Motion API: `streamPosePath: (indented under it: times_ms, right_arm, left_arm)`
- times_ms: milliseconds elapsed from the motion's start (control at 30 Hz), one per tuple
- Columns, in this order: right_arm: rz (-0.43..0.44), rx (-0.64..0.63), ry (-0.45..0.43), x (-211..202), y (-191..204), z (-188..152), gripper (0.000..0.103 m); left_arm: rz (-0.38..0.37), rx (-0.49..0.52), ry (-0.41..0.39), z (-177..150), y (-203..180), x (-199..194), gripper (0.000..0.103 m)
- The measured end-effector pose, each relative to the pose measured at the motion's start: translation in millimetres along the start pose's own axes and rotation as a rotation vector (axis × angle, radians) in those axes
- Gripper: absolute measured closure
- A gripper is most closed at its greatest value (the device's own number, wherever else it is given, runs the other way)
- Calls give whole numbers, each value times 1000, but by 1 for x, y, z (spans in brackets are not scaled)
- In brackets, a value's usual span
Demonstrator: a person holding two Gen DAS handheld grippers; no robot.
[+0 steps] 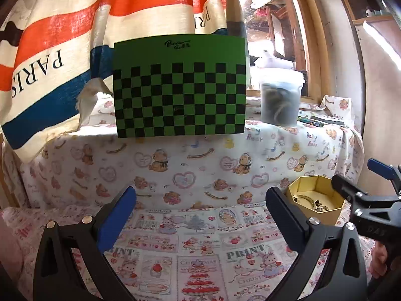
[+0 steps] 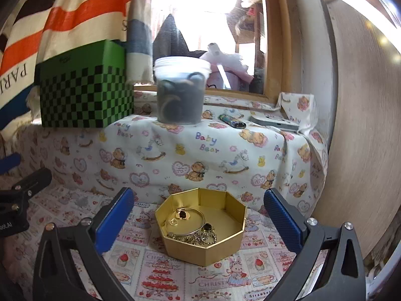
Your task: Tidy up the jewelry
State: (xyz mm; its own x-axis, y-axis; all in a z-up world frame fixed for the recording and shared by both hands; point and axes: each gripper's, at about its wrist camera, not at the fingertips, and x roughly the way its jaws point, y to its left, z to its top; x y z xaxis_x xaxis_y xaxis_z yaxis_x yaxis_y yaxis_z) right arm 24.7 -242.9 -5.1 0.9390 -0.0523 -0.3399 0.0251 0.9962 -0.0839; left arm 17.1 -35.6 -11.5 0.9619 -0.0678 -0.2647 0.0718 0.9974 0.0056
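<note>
A gold octagonal box (image 2: 206, 252) stands open on the printed cloth. Inside it lie a gold bangle (image 2: 188, 222) and a tangle of chains and rings (image 2: 200, 238). My right gripper (image 2: 199, 215) is open, its blue-padded fingers (image 2: 114, 217) wide apart on either side of the box and a little short of it, holding nothing. In the left wrist view the box (image 1: 323, 184) sits at the far right with the right gripper (image 1: 356, 173) beside it. My left gripper (image 1: 200, 215) is open over bare cloth, left of the box.
On a raised cloth-covered ledge behind stand a green checkered box (image 2: 85, 92), a translucent tub with a white lid (image 2: 180, 92), a lighter (image 2: 231, 121) and a flat grey case (image 2: 275, 123). A striped PARIS cloth (image 1: 62, 37) hangs at left. A wall (image 2: 363, 138) closes the right.
</note>
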Motion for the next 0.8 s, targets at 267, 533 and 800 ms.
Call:
streamPosePath:
  times_ms: [267, 533, 800]
  right_arm:
    - [-4, -13, -8, -2, 3, 1, 0]
    - [-6, -4, -3, -1, 2, 1, 0]
    - [-8, 1, -1, 0, 2, 0, 0]
  left_arm:
    - [23, -23, -6, 0, 6, -2, 1]
    - [34, -20, 7, -1, 5, -1, 1]
    - [38, -20, 11, -1, 5, 0, 1]
